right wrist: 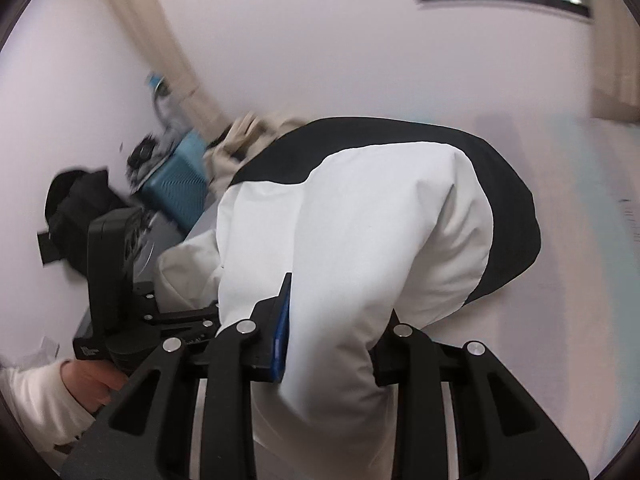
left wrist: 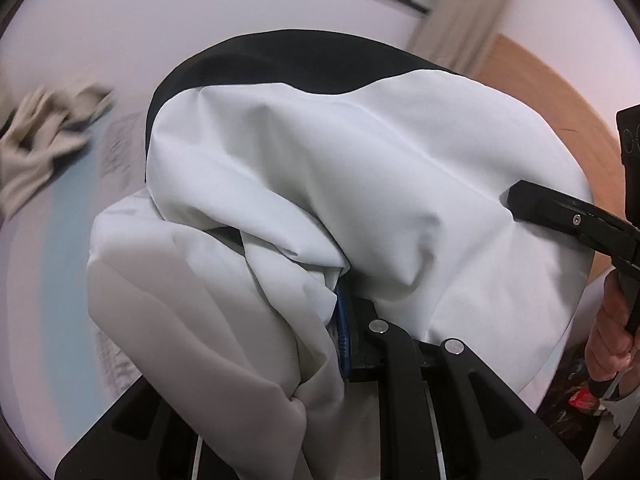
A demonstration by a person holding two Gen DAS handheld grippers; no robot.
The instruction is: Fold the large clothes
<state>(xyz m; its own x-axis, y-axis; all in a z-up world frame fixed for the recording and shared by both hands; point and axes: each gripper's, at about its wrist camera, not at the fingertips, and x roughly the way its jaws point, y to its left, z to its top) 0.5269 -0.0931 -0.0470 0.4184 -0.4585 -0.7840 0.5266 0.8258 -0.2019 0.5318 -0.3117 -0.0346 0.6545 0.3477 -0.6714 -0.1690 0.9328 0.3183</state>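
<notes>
A: Jacket (left wrist: 360, 184), one only, white with a black band along its far edge, hangs bunched between both tongs above the pale bed (left wrist: 52, 240). My guess is it's lifted by two points so the cloth can drop open before being laid flat for a fold

B: And the second garment?

A: One beige piece (left wrist: 44, 148) lies crumpled on the bed, well apart, probably waiting its turn

B: Clutter?

A: One blue case (right wrist: 176, 188) and one dark bundle (right wrist: 76, 204) by the wall, blurred

B: Tongs?

A: Two. The left gripper (left wrist: 340, 312) is pinched narrow on a gathered wad of white cloth. The right gripper (right wrist: 332, 340) is clamped on a thicker fold that runs straight through its jaws

B: Hands?

A: Two, one on each handle: the right hand (left wrist: 612, 328) shows in the left view, the left hand (right wrist: 92, 384) in the right view, in a white sleeve (right wrist: 32, 404)
</notes>
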